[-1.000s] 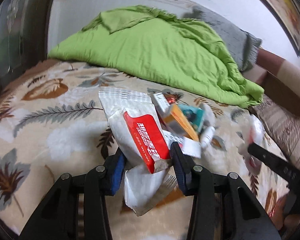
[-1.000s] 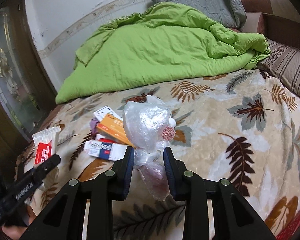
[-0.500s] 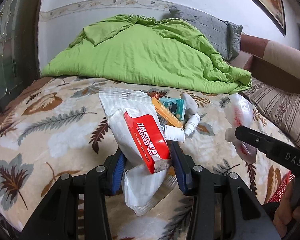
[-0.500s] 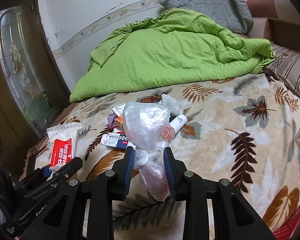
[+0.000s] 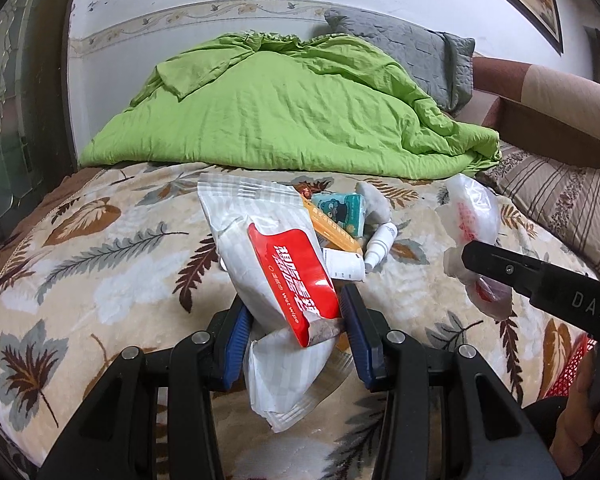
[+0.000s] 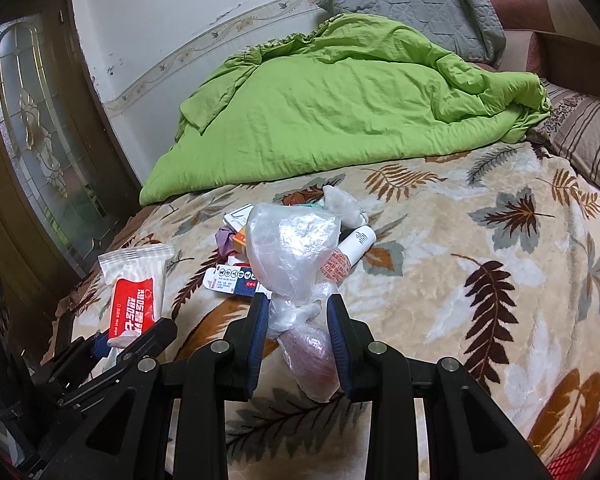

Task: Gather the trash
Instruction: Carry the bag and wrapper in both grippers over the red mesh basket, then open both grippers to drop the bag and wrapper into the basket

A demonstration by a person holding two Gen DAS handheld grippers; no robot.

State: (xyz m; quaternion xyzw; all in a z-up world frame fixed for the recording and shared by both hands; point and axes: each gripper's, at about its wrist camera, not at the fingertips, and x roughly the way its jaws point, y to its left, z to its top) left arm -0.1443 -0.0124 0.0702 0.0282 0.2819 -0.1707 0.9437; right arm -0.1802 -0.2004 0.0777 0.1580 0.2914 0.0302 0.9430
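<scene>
My left gripper (image 5: 294, 312) is shut on a white wet-wipe pack with a red label (image 5: 276, 264), held up over the leaf-patterned bedspread (image 5: 100, 264); the pack (image 6: 134, 292) also shows at the left of the right wrist view. My right gripper (image 6: 298, 312) is shut on the knotted neck of a clear plastic bag (image 6: 290, 256); the bag (image 5: 470, 220) and one of its fingers (image 5: 540, 284) appear at the right of the left wrist view. Behind both lies a small pile of trash (image 5: 348, 224): an orange box, a teal packet, a white bottle (image 6: 358, 242), a crumpled tissue.
A green quilt (image 5: 284, 112) is heaped at the back of the bed, with a grey pillow (image 5: 412, 52) and a striped cushion (image 5: 568, 204) to the right. A dark glass-panelled door (image 6: 40, 168) stands on the left. A red basket edge (image 6: 580, 452) shows at lower right.
The left wrist view has rolled level and swung, bringing the right gripper's finger and its bag further into sight. Both grips are unchanged. The right gripper has hardly moved.
</scene>
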